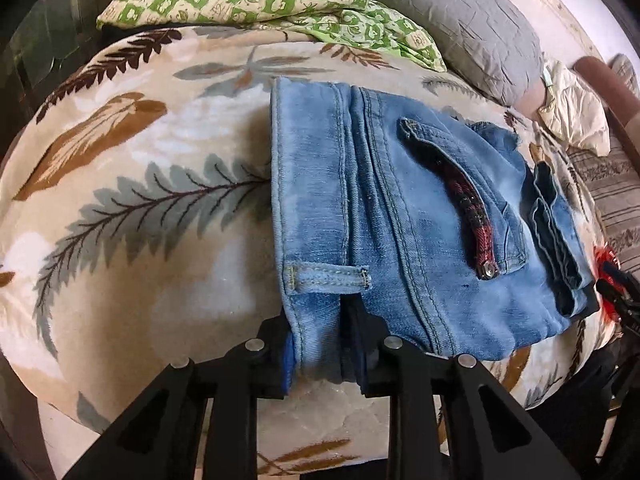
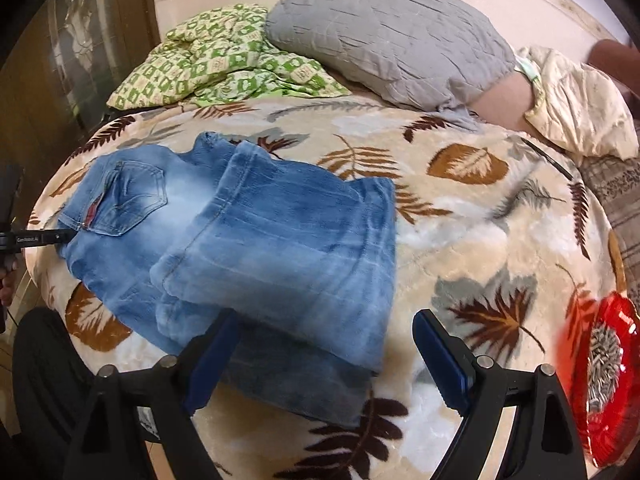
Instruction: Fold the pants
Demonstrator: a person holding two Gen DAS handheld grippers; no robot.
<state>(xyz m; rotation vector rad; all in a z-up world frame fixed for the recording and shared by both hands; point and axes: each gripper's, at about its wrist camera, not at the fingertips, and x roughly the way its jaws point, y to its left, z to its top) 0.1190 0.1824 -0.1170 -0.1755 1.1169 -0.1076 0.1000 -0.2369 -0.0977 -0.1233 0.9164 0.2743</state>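
The left tool (image 1: 320, 344) is clenched on the waistband of the jeans (image 1: 404, 216); the right tool (image 2: 326, 356) stands released above the folded legs. The jeans lie on the leaf-patterned blanket (image 2: 460, 216) covering the bed.

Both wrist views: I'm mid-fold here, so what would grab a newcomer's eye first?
The light blue jeans, partly folded on the leaf-print blanket, dominate both views. In the left wrist view, the left claw is clamped on the waistband edge beside a belt loop. The right claw stands open over the folded leg end, with a grey pillow and a green checked cloth at the bed's far end.
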